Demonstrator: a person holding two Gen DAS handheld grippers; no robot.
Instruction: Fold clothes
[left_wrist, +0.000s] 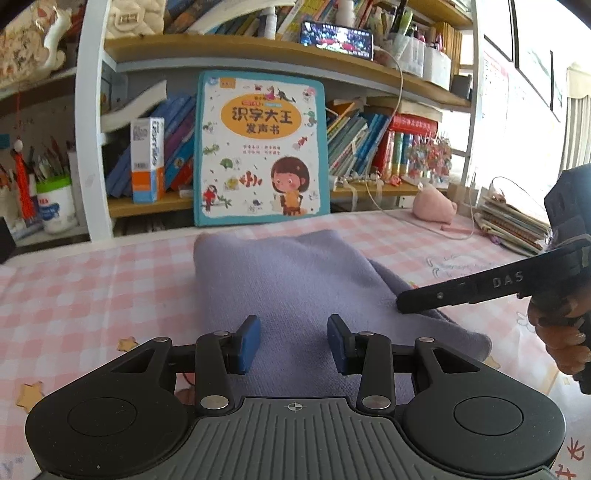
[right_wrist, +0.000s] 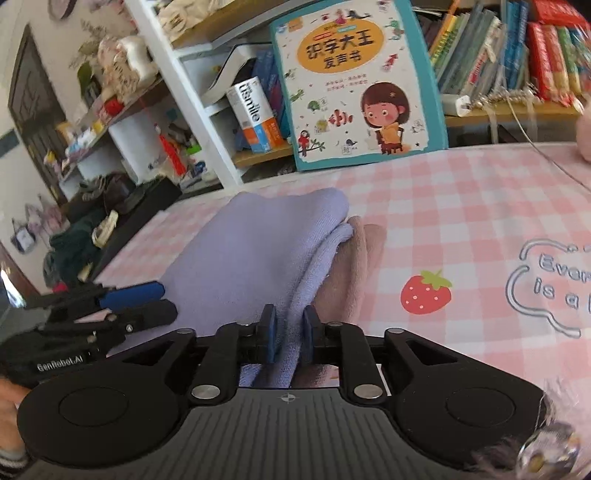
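Left gripper (left_wrist: 293, 341) sits at 6 o'clock in the left wrist view, blue pads (left_wrist: 248, 343) spread wide with nothing between them, only lilac cloth showing in the gap. Lilac garment (left_wrist: 295, 280) lies folded on the pink checked tablecloth (left_wrist: 92, 288), running from frame centre up toward 12 o'clock. Right gripper (left_wrist: 400, 308) comes in from 3 o'clock, its black finger tip touching the garment's right edge (its jaw state is not readable from this side). A hand (left_wrist: 561, 332) wraps its handle at 4 o'clock. Big children's book (left_wrist: 260, 147) stands upright at 12 o'clock against the bookshelf (left_wrist: 258, 48), just behind the far end of the garment. Pink plush (left_wrist: 436, 206) rests at 2 o'clock, well apart from the cloth.

Right wrist view: right gripper (right_wrist: 290, 334) at 6 o'clock, pads nearly together and pinching a bunched ridge of the lilac garment (right_wrist: 251, 254) between them. Cloth stretches from the pads up to 12 o'clock, stacked in layers on its right side. A beige-pink piece of fabric (right_wrist: 354, 258) pokes out beside and under that right edge (same garment or another, cannot tell). Left gripper (right_wrist: 155, 302) shows at 9 o'clock, side-on over the cloth's left edge, blue pad above black finger with a gap between. Strawberry print (right_wrist: 426, 293) on the tablecloth (right_wrist: 461, 221) at 3 o'clock, near the fabric but not touching.
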